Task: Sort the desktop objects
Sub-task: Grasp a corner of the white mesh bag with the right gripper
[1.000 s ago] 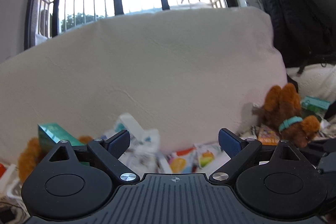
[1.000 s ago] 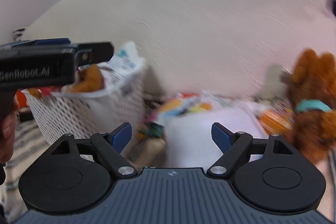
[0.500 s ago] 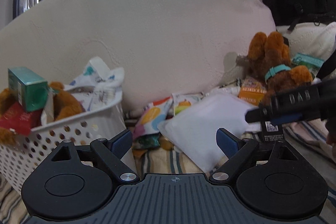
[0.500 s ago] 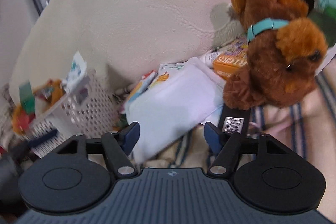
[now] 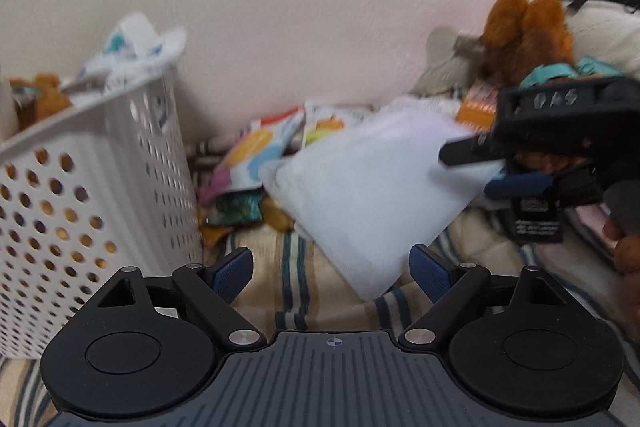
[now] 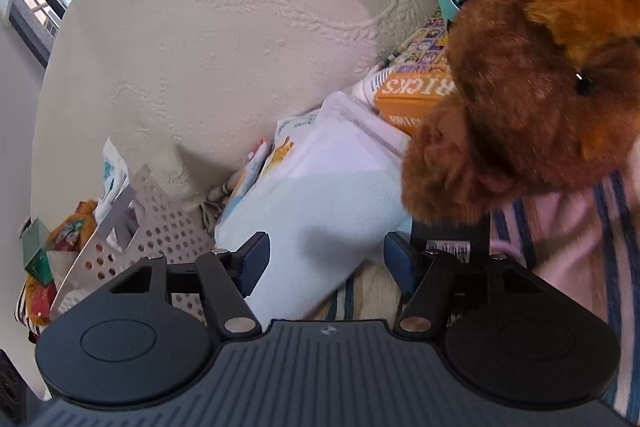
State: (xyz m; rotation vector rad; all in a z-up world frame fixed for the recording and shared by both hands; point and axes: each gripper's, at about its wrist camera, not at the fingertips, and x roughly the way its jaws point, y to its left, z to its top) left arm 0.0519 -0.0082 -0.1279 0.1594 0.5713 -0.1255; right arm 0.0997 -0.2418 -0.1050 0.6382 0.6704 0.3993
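The right gripper (image 6: 326,263) has its jaws closing around a corner of the white pouch (image 6: 320,203), not yet pressing; the left gripper (image 5: 331,273) gapes empty.

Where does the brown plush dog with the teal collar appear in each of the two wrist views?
Left wrist: brown plush dog at upper right, partly behind the right gripper.
Right wrist: it fills the upper right, very close.
Shared landmark: white pouch, centre of both.
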